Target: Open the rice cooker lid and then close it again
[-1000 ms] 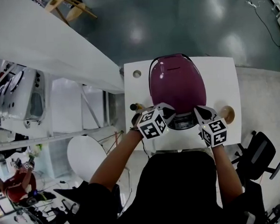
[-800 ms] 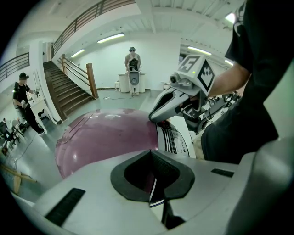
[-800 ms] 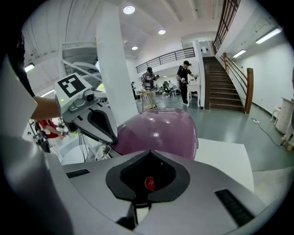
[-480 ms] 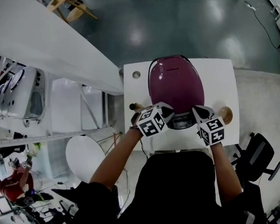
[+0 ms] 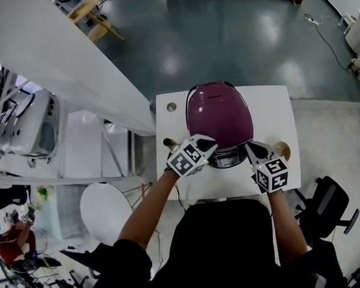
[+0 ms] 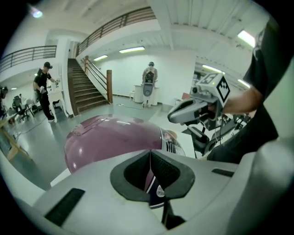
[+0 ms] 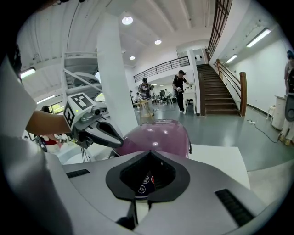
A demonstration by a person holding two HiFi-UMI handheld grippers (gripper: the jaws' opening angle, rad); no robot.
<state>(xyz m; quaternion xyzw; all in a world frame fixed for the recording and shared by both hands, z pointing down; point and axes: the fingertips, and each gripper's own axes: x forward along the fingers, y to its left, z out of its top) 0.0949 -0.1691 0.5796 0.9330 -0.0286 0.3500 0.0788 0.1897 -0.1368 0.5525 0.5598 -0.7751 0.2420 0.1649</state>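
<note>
We still hold the left gripper (image 5: 208, 145) and right gripper (image 5: 251, 147) pinched shut and empty at the near edge of the rice cooker (image 5: 220, 125) on the white table (image 5: 284, 114), its lid (image 5: 217, 105) seemingly still down.

— Holding anything?
— No, my right gripper (image 7: 149, 156) has its jaws pressed together, empty. Just beyond them sits the purple rice cooker (image 7: 158, 135), lid down, on the white table (image 7: 220, 160); my left gripper (image 7: 117, 137) hovers at its left.

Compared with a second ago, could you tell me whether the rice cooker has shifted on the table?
No. The rice cooker sits as near the round hole in the table as before; only the camera moved.
</note>
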